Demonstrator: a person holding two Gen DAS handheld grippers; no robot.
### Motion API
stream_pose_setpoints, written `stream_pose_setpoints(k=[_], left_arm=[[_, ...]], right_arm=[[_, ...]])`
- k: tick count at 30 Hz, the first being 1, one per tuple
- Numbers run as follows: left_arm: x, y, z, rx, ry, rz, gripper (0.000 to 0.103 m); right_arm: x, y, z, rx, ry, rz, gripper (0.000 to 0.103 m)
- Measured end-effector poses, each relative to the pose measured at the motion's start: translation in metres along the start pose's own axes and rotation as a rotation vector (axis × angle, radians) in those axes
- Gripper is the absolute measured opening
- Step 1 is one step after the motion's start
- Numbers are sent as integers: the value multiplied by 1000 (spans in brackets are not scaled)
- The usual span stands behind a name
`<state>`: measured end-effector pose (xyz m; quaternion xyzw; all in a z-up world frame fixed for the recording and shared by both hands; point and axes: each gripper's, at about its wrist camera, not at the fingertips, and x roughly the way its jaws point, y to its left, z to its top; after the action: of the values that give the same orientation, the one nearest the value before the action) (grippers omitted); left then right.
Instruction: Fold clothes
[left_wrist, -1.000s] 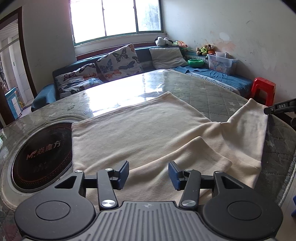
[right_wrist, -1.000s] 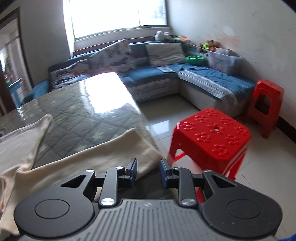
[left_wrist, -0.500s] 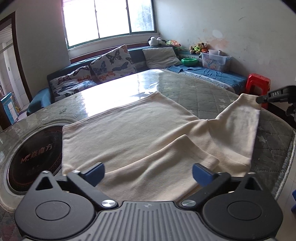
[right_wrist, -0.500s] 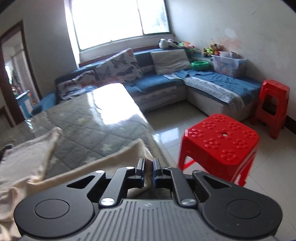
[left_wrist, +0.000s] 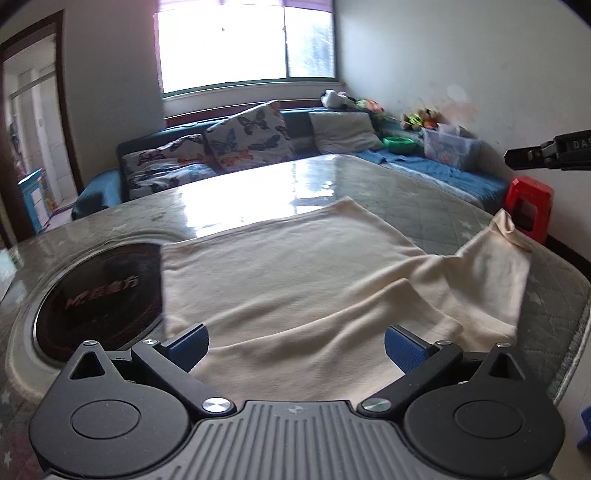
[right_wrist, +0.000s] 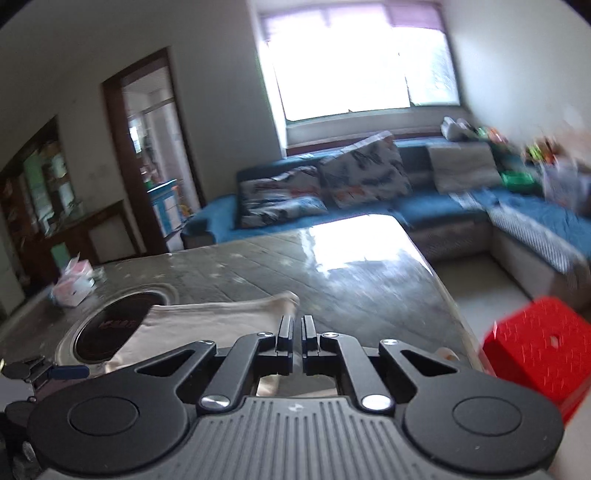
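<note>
My tongs are black, with a ribbed grey housing and silver screw heads; the left gripper carries blue pads. The garment under it is plain cream, with no print I can see. The table wears a grey-green quilted cover dotted with pale stars, under a glossy clear sheet. Set into it is a black round hob with reddish lettering and a pale rim. The sofa is deep blue; its cushions are white with butterflies in orange and dark blue. A green bowl and a bright red stool stand out.
</note>
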<state>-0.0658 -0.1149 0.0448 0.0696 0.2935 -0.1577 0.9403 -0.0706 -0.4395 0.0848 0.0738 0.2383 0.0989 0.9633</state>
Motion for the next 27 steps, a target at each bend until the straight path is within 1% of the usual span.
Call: stream_pose_setpoints(k=[2,5,6,8,10,11,12,13,17,20,25,27], left_arm=[[-4,7,-2,-20,-7,5,103],[-9,14,-4,-18,-22,9,103],[-10,16,-5,-19,-24,10,103],[-10,18,-6,-22,-23,10,103],[-7,20,-7,-29,-15,10,103],[-6,21,-7,-33,-9,10,103],[-4,20,-7,-34,-2,10,103],[-3,20,-8,-36,4,9,103],[1,17,-8,-29,18,11,103],[3,14,-7,-25,27,17,103],[7,8,-5,-14,43,30,103],[7,5,-4,-9,46,34,103]], right_arm=[[2,11,4,-23,-4,-18,4],[8,10,-1,-25,26,-73,8],[12,8,-6,-28,44,-109,8],[15,1,-17,-25,78,-161,13],[17,-8,-30,-31,105,-230,23],[18,-13,-36,-32,118,-268,33],[18,-16,-40,-31,125,-286,37],[20,-22,-47,-30,136,-322,37],[19,-43,-59,6,148,-393,37],[18,-64,-62,57,146,-436,37],[26,-97,-70,134,157,-469,37],[30,-104,-71,155,159,-459,36]])
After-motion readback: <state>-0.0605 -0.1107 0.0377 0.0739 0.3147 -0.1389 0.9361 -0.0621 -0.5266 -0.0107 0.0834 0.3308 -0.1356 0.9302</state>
